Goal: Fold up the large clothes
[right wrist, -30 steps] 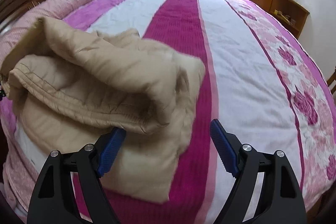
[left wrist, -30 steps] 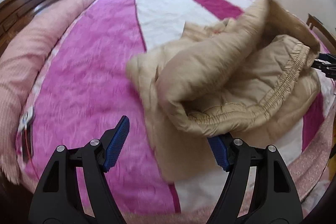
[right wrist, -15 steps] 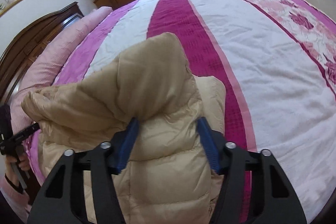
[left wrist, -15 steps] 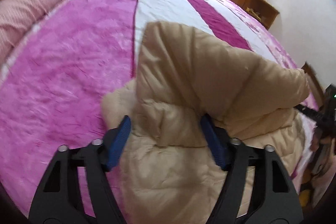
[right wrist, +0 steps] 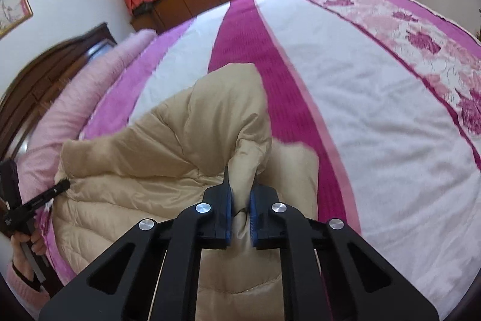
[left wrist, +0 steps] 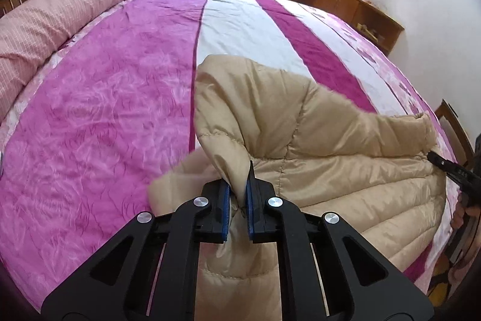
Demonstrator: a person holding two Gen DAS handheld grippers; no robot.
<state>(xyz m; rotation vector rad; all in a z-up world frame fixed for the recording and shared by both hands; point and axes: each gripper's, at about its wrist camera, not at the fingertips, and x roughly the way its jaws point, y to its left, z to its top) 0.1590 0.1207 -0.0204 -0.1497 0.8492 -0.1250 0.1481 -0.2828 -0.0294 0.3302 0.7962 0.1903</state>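
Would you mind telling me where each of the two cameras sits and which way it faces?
Left wrist: on the left gripper, looking forward and down across the bed; its jaws are shut on the beige jacket; the right gripper shows at the edge.
Right wrist: on the right gripper, same heading, also shut on the jacket; the left gripper and a hand show.
Shared: jacket, bed, window.

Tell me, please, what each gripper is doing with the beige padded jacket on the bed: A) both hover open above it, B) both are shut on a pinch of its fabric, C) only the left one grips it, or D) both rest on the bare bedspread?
B: the left gripper and the right gripper each have blue pads closed on a fold of the beige jacket.
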